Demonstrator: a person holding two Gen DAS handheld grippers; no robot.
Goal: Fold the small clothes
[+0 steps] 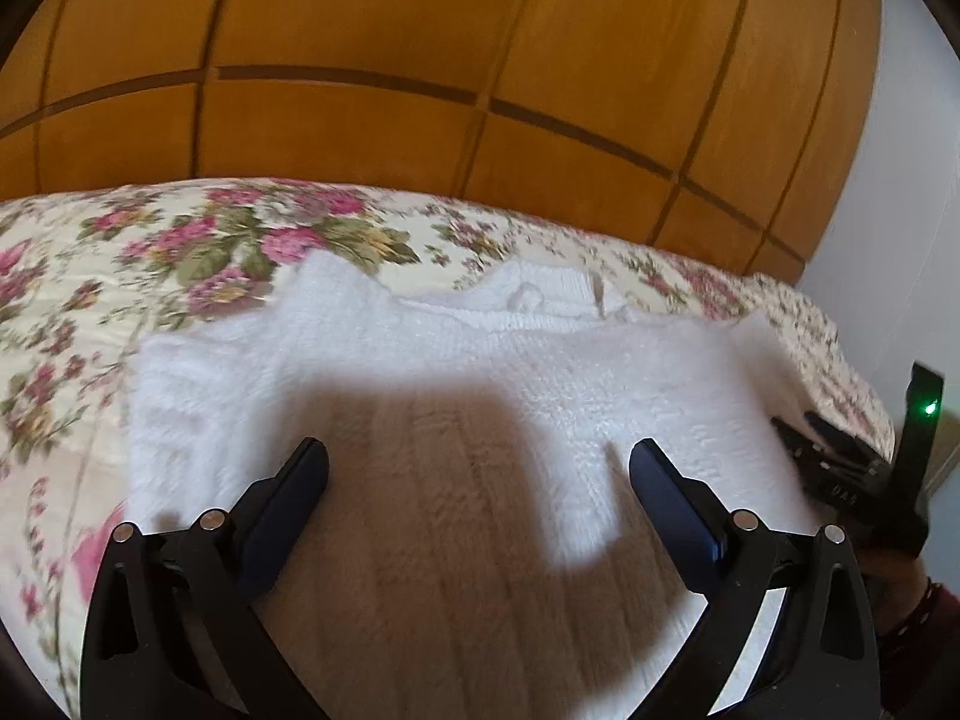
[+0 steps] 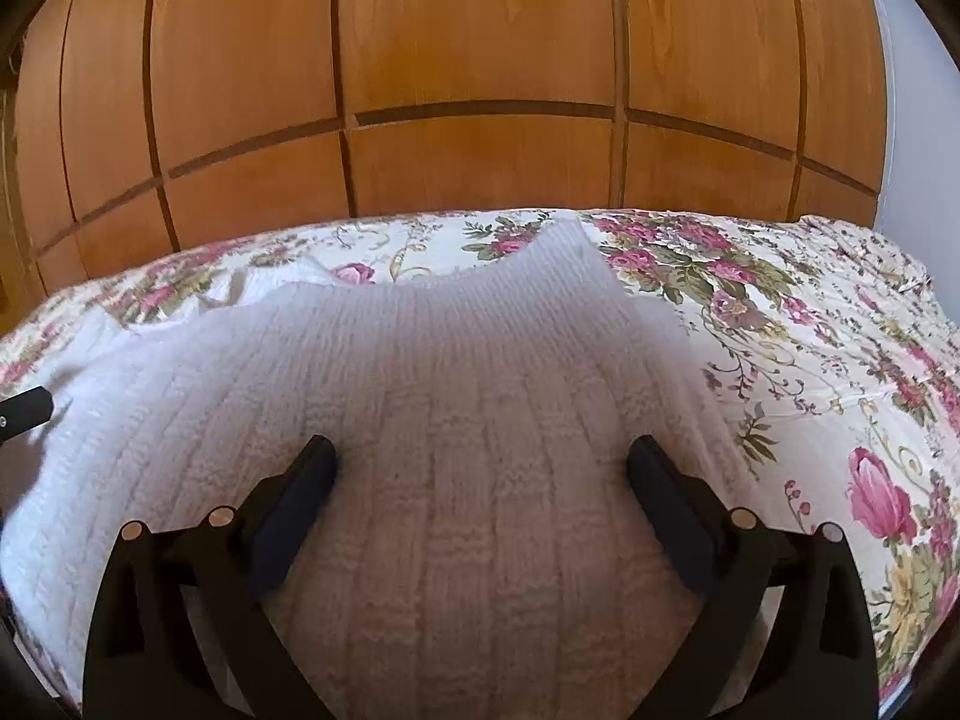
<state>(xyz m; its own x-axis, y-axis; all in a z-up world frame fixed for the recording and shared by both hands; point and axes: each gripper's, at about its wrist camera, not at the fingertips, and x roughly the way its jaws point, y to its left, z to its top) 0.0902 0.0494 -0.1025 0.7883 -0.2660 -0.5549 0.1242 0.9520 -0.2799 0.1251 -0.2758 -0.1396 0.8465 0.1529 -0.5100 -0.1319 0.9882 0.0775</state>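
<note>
Both claws are seen spread wide with nothing gripped between their pads. In the left wrist view, the left claw (image 1: 479, 462) is held low over a white knitted garment (image 1: 456, 372), its dark fingers (image 1: 294, 480) apart above the ribbed fabric, on which a shadow is cast. At the right edge of that view the right claw (image 1: 840, 456) is partly seen, with a small green light (image 1: 930, 407) lit on its body and a dark red sleeve (image 1: 936, 618) below it.

In the right wrist view, the right claw (image 2: 480, 462) is likewise held over the white knitted garment (image 2: 456, 360), no fabric being pinched by its fingers (image 2: 666, 480). A tip of the left claw (image 2: 24, 408) is seen at the left edge, at the garment's border.

The garment is laid flat on a bed covered by a floral bedspread (image 2: 810, 360), with a pointed corner (image 2: 564, 240) directed toward a wooden panelled wardrobe (image 2: 480, 60) behind the bed.
</note>
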